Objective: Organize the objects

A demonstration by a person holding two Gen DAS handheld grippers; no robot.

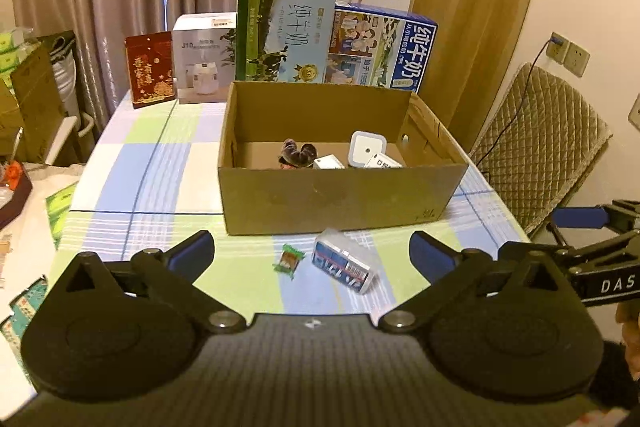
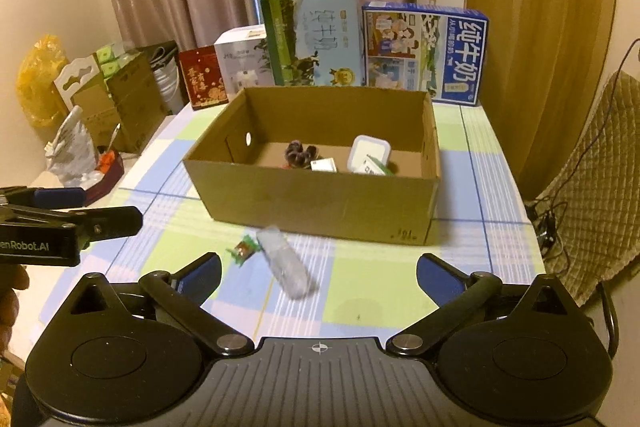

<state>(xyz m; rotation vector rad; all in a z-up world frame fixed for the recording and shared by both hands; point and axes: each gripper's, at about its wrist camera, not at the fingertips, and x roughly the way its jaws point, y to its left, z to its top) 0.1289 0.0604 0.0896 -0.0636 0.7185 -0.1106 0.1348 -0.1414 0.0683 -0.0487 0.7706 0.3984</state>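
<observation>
Both grippers, left (image 1: 311,251) and right (image 2: 319,271), hover level, jaws spread

We see the left gripper (image 1: 311,251) with jaws spread wide, nothing between them, low over the checked tablecloth (image 1: 160,163). Just ahead lie a green candy wrapper (image 1: 289,261) and a clear plastic case (image 1: 345,261) with a blue label, near each other, both just in front of the cardboard box (image 1: 336,199). Inside the box: a dark curled item (image 1: 297,151), maybe a hair tie, a white square device (image 1: 367,147) and two small white boxes (image 1: 328,163). Right gripper (image 1: 600,239) pokes in at the right edge, one blue pad showing. Behind the box stand two milk cartons (image 1: 284,31), a white appliance box (image 1: 204,59) and a red packet (image 1: 150,69).
</observation>
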